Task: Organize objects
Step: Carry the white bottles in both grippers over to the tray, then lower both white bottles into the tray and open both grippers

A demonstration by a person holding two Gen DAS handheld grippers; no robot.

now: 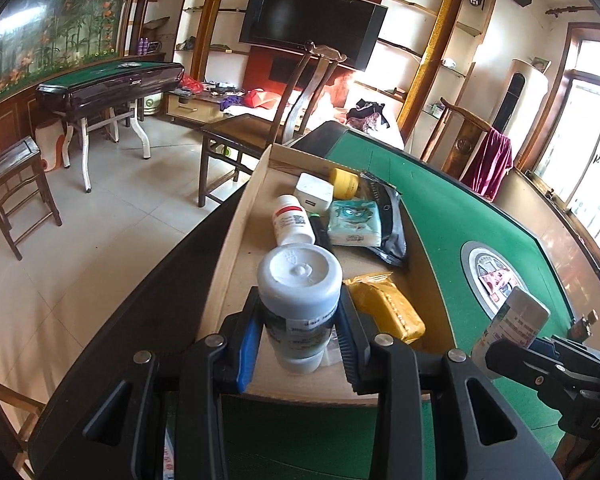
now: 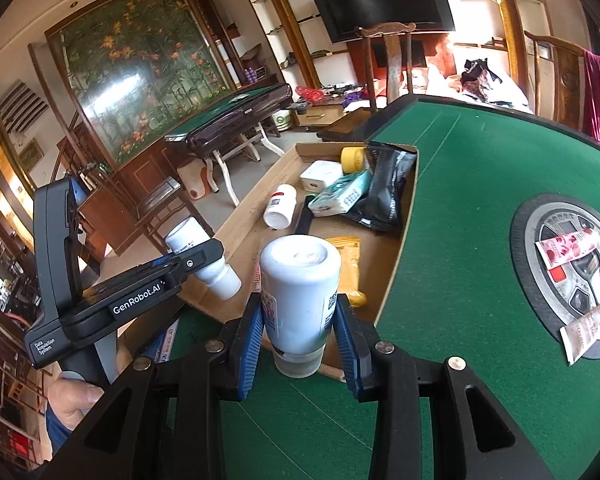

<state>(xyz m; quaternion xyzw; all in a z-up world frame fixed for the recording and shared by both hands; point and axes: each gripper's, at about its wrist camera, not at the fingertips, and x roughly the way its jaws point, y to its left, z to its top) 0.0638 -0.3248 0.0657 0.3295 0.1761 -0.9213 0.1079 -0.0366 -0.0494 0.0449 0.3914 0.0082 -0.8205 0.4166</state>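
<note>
**Both grippers loaded, bottles over the near end of the tray**

Nearest the left wrist camera: left gripper, fingers pinching a white pill bottle around its labelled midsection. Bottle's long axis runs away from the camera along the fingers, flat base pointing far, cap end back near the palm. It sits above the near end of the cardboard tray, not resting on it as far as I can tell.

Right gripper is in the same config: fingers clamped on a second white bottle, base pointing far, axis along the fingers. It hangs over the tray's near edge where cardboard meets the green felt surface.

Why this way, my read: a mid-body side grip keeps the round bottles from rolling out, and holding them lengthwise lines them up for laying flat in the tray like the one already there.

Tray contents, near to far:
- yellow packet, just right of the left-held bottle
- small white bottle lying on its side, axis roughly near–far
- tissue pack leaning on a black pouch
- white charger block, yellow-lidded jar at the far end

Free floor is near-left of the tray, so that's the likely drop zone.

Two sachets lie on the centre hub, right, well apart from the tray, not yet sorted.
</note>
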